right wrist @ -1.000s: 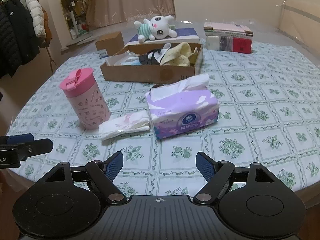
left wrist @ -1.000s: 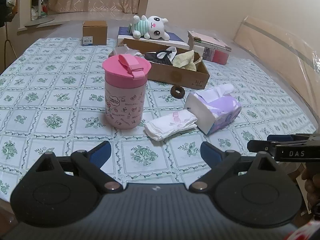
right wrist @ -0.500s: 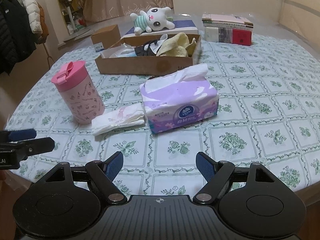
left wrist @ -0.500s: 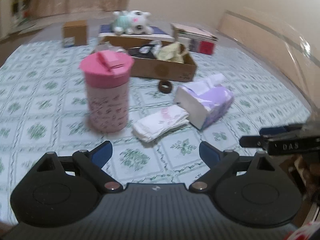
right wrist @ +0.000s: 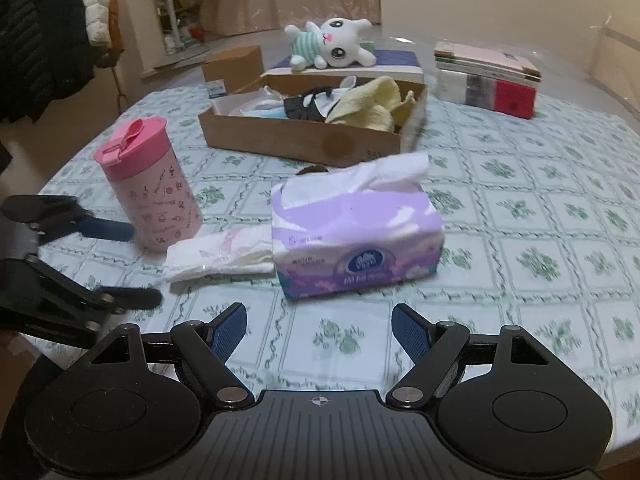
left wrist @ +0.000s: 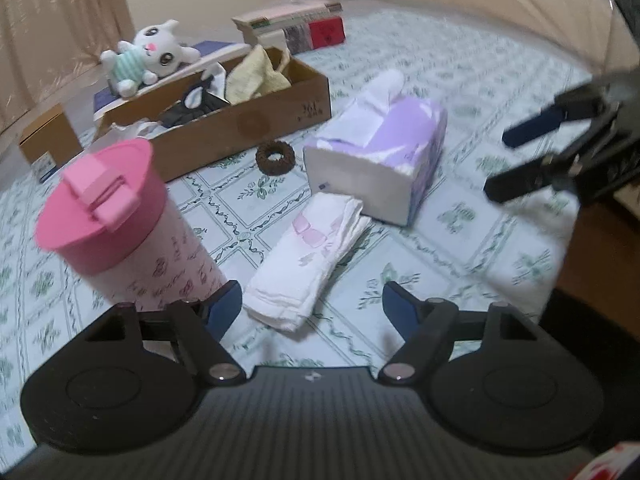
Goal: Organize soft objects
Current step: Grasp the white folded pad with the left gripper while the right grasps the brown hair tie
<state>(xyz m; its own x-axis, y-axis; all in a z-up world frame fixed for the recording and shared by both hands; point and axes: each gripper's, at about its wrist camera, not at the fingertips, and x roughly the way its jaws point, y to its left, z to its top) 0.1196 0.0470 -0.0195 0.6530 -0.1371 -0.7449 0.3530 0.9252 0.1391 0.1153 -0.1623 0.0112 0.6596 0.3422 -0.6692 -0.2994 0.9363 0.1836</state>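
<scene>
A folded white cloth with pink print (left wrist: 308, 264) (right wrist: 224, 254) lies on the tablecloth between a pink tumbler (left wrist: 124, 228) (right wrist: 150, 184) and a purple tissue pack (left wrist: 380, 160) (right wrist: 356, 236). My left gripper (left wrist: 312, 308) is open and empty, just short of the cloth's near end. My right gripper (right wrist: 319, 328) is open and empty, a little in front of the tissue pack. A brown hair tie (left wrist: 276, 156) lies by a cardboard box (left wrist: 224, 132) (right wrist: 304, 140) holding yellow and black soft items. A white plush bunny (left wrist: 148, 60) (right wrist: 332, 44) lies behind the box.
A stack of books (right wrist: 486, 76) (left wrist: 296, 26) stands at the back right. A small brown carton (right wrist: 234, 66) sits at the back left. Coats (right wrist: 48, 32) hang at the far left. The table's front edge runs close under both grippers.
My left gripper has moved forward and swung right, close to the folded cloth. My right gripper has moved forward toward the tissue pack. Both stayed open.
</scene>
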